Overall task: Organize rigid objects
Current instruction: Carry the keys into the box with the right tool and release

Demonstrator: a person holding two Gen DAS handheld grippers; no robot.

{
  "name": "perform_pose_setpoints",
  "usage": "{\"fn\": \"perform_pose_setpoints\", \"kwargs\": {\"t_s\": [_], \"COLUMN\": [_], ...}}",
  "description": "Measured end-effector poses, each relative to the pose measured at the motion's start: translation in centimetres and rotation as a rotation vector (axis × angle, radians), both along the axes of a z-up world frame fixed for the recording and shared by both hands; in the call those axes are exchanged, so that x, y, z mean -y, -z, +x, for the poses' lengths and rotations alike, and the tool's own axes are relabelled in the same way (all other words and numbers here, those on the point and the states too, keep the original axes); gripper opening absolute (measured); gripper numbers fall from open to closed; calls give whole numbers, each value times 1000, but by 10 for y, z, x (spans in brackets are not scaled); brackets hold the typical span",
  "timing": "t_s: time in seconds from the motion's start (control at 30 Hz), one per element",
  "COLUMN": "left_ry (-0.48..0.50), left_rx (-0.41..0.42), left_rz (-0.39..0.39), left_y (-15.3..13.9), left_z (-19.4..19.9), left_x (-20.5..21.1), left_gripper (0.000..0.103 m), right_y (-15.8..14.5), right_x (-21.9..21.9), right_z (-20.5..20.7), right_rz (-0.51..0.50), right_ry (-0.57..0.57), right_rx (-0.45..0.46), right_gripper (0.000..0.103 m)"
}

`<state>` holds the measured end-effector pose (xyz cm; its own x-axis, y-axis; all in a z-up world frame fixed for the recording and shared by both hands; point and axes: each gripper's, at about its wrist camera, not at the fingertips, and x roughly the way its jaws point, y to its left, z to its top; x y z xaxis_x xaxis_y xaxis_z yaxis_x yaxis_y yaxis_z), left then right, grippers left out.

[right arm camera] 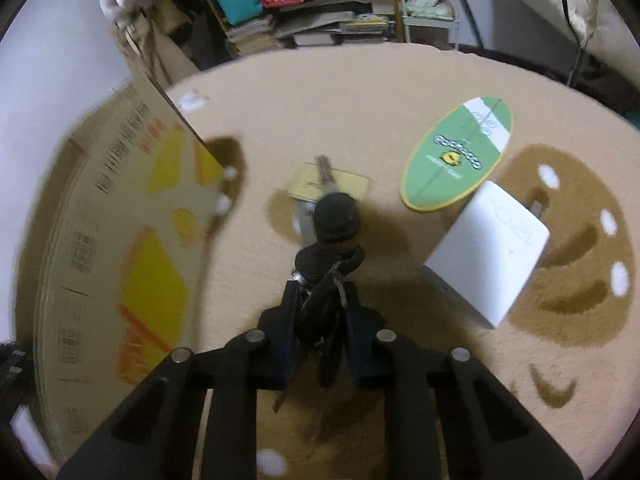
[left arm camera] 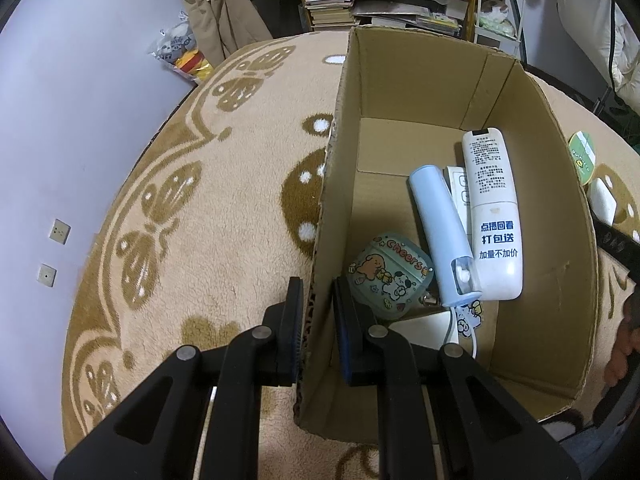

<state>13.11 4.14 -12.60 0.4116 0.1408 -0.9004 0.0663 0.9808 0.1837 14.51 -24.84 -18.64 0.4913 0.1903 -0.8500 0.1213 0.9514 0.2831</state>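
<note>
Right tool (right arm camera: 320, 312) clamped on a dark key bunch (right arm camera: 326, 264) with round black fob, just above the beige rug (right arm camera: 360, 100). Left tool (left arm camera: 316, 312) pinches the box (left arm camera: 326, 208) wall. Green disc (right arm camera: 456, 156) at 2 o'clock, white adapter (right arm camera: 488, 256) at 3. Cluttered shelves (right arm camera: 344, 4) at 12.

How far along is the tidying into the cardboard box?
Done: a white remote, a blue tube and an earbud case lie in the cardboard box. In hand: the right gripper grips a key bunch. Left: a green disc and a white block on the rug.
</note>
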Motion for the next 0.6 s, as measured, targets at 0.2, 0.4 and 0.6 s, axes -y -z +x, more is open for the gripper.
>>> {"fn": "perform_pose_setpoints", "kwargs": {"t_s": [0.2, 0.4, 0.6], "left_ry": [-8, -4, 2], "left_rx": [2, 7, 8], "left_rz": [-2, 9, 16], "left_y": [-2, -3, -4], "left_z": [1, -1, -2], "left_x": [-1, -1, -2], "left_gripper": [15, 16, 16], "right_y": [-35, -61, -95], "right_x": [-4, -13, -30], "right_z": [-4, -2, -13], "right_rz": [21, 79, 69], "right_ry": [5, -4, -32], "right_rx": [124, 197, 320], "right_gripper": [18, 18, 18]}}
